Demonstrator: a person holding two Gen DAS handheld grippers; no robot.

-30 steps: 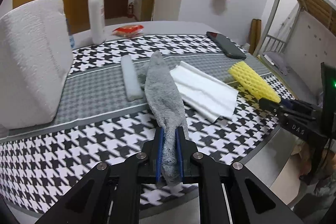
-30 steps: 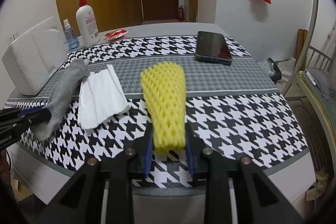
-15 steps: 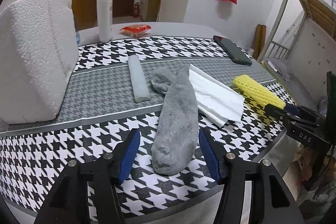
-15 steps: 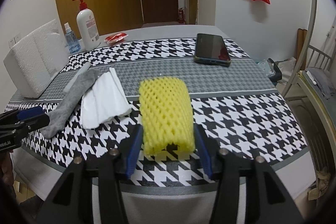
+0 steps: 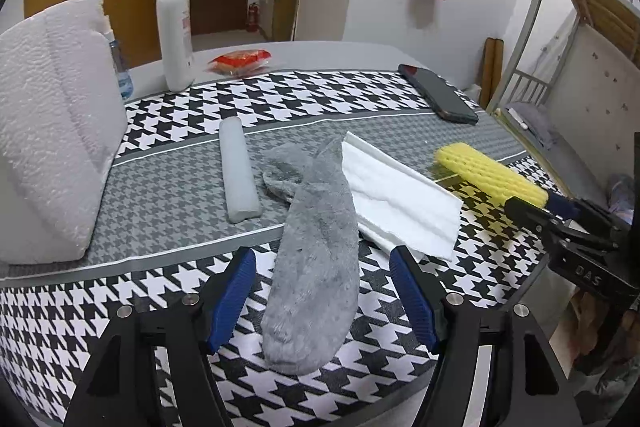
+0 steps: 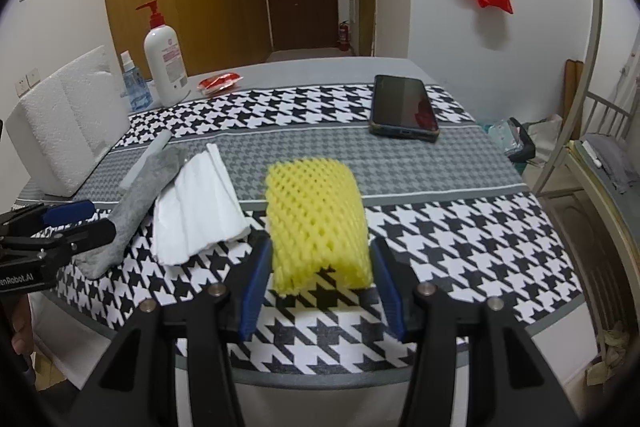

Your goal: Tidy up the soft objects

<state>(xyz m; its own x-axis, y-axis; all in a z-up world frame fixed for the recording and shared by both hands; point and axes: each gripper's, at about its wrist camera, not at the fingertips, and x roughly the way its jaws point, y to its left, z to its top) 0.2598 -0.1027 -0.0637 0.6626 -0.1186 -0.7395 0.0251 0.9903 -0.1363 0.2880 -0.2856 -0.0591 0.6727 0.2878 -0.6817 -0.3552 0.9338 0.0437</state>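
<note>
- currently left gripper (image 5: 322,293) is spread wide, blue pads on either side of the grey sock (image 5: 316,259), not touching it; sock is released
- grey sock lies flat on the houndstooth cloth (image 5: 168,283), toe end near the table's front edge, cuff end lying further in on the grey band
- right gripper (image 6: 318,285) also spread, pads flanking the near end of the yellow foam net (image 6: 316,219) with small gaps each side; net is let go
- yellow foam net rests on the cloth, well apart from the phone (image 6: 404,111) behind it
- white folded tissue (image 5: 400,205) sits between sock and net, its left edge tucked just under or against the sock, cannot tell which
- pale foam strip (image 5: 239,177) lies just beside the sock's cuff, on the left
- the four soft things sit side by side in a row: strip, sock, tissue, net
- big white paper towel pack (image 5: 52,123) stands at the left edge of the table
- pump bottle (image 5: 174,23) upright at the back, red packet (image 5: 240,61) near it on the bare grey tabletop
- small blue-label bottle (image 6: 134,87) is beside the pump bottle, partly hidden in left view
</note>
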